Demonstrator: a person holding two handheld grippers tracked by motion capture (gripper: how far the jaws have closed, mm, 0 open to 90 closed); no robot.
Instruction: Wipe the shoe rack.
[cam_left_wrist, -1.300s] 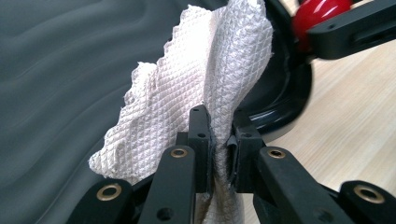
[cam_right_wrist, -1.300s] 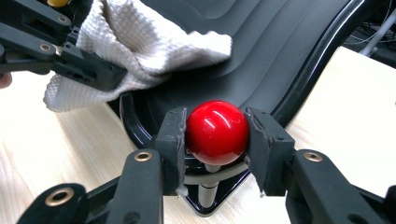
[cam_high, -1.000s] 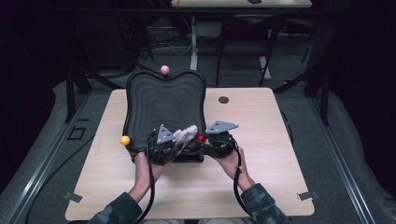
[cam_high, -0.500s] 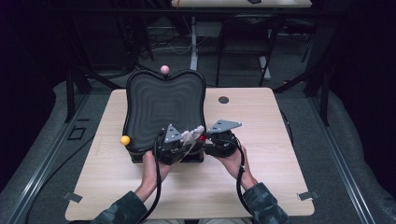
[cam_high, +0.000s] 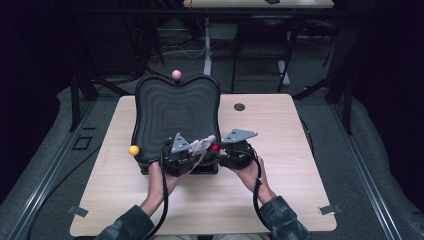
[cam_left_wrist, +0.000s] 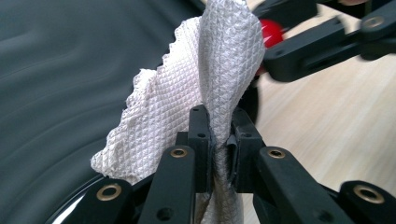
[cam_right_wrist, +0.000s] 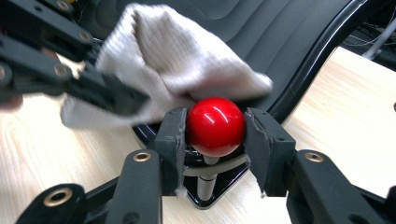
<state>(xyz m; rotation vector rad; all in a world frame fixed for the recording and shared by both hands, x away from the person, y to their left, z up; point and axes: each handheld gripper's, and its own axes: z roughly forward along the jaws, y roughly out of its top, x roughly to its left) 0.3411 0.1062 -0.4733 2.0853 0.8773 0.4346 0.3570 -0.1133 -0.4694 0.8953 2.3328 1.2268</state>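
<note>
A black board with a wavy surface (cam_high: 175, 112) stands on the wooden table and carries ball knobs on its rim. Its red ball (cam_right_wrist: 215, 126) sits on a short stem at the near edge, and my right gripper (cam_right_wrist: 215, 129) is shut on it, one pad on each side. A white textured cloth (cam_left_wrist: 205, 84) is pinched by my left gripper (cam_left_wrist: 219, 126), which is shut on it. The cloth (cam_right_wrist: 177, 65) drapes just behind and above the red ball, touching it. From above, both grippers meet at the board's front edge, around the red ball (cam_high: 215, 148).
A yellow ball (cam_high: 133, 150) sticks out at the board's left rim and a pink ball (cam_high: 176, 74) at its far rim. A dark round grommet (cam_high: 239, 106) sits in the table (cam_high: 300, 150) right of the board. Metal frames stand behind the table.
The left gripper with the cloth has shifted slightly sideways beside the red ball. The right gripper has stayed still on the ball.
</note>
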